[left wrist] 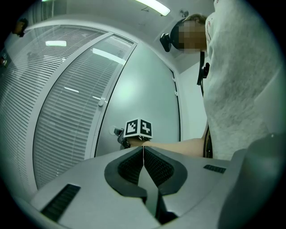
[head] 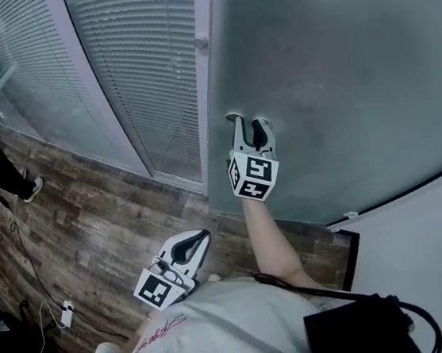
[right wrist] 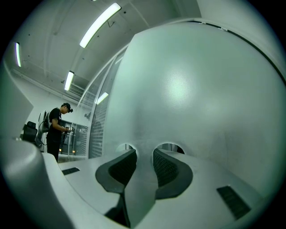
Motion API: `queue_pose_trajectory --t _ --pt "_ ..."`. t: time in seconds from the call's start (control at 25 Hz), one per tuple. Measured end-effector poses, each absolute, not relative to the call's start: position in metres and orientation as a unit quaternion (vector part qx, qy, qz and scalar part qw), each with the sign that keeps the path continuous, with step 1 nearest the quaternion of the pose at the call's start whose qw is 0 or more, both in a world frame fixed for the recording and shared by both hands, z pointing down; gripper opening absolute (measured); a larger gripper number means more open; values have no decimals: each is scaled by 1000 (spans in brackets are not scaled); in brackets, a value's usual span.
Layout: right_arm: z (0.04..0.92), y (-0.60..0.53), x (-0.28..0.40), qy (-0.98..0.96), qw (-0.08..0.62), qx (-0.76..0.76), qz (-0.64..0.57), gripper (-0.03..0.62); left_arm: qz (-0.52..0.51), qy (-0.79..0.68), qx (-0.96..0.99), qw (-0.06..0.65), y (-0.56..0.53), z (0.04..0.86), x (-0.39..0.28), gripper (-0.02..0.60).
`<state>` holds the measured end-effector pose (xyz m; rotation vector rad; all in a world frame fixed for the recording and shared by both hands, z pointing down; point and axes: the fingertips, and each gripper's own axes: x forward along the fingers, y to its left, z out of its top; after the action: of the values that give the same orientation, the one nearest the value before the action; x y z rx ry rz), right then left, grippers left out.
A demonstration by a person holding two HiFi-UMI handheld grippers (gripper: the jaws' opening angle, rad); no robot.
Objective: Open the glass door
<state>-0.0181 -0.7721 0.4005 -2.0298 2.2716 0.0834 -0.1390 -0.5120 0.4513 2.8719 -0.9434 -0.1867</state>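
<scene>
I see the frosted glass door (head: 337, 77) standing upright beside slatted blinds (head: 144, 69). Only the head view shows the wood floor (head: 91, 227) below them. Right hand-held gripper (head: 248, 120): jaws apart, empty, tips at the door. Left hand-held gripper (head: 204, 234): jaws together, well back from the door.

The right arm (head: 270, 237) is stretched forward. The right gripper (head: 250, 122) points level ahead, its fingers (right wrist: 167, 170) apart with nothing between them. The left gripper (head: 201, 238) is low beside the body, with its fingers pressed together.
</scene>
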Motion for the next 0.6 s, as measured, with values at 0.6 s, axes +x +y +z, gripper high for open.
queue_pose_trajectory --t 0.6 --pt "408 -755 -26 761 43 -646 22 126 -60 -288 953 71 -497 456 -135 18"
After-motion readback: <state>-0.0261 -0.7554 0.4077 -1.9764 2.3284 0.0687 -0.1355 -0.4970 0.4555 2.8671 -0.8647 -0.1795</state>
